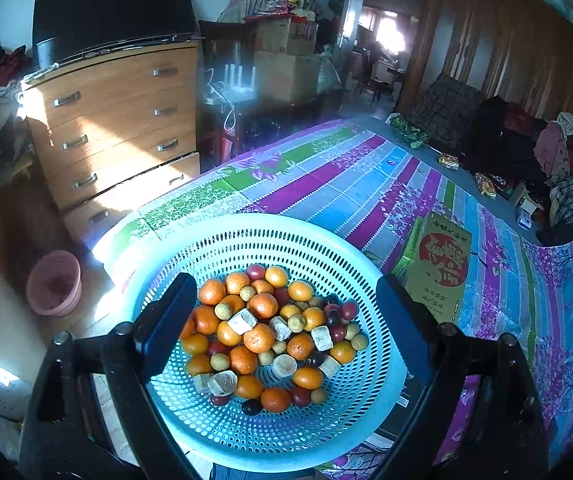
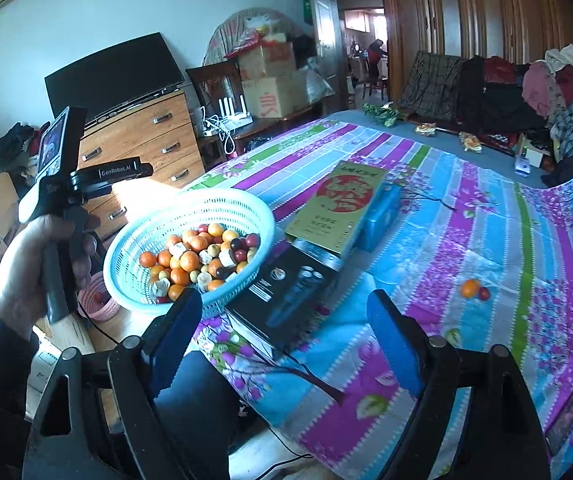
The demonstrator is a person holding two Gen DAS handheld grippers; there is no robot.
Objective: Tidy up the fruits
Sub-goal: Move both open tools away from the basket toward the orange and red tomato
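A light blue perforated basket [image 1: 246,236] [image 2: 222,204] holds many small oranges [image 1: 262,306] [image 2: 189,261], dark red fruits [image 1: 348,310], small yellowish round fruits and pale cut chunks [image 1: 242,321]. My left gripper [image 1: 286,316] hovers open just above the fruit pile, holding nothing. My right gripper [image 2: 282,320] is open and empty over the bed's near edge, right of the basket. One orange [image 2: 469,288] and one dark red fruit [image 2: 484,293] lie loose on the bedspread to the right.
The basket rests on a black box [image 2: 290,292] at the corner of a bed with a striped floral spread [image 2: 486,220]. A yellow-red box [image 2: 338,208] lies beside it. A wooden dresser [image 1: 114,128] and a pink bin [image 1: 52,284] stand left.
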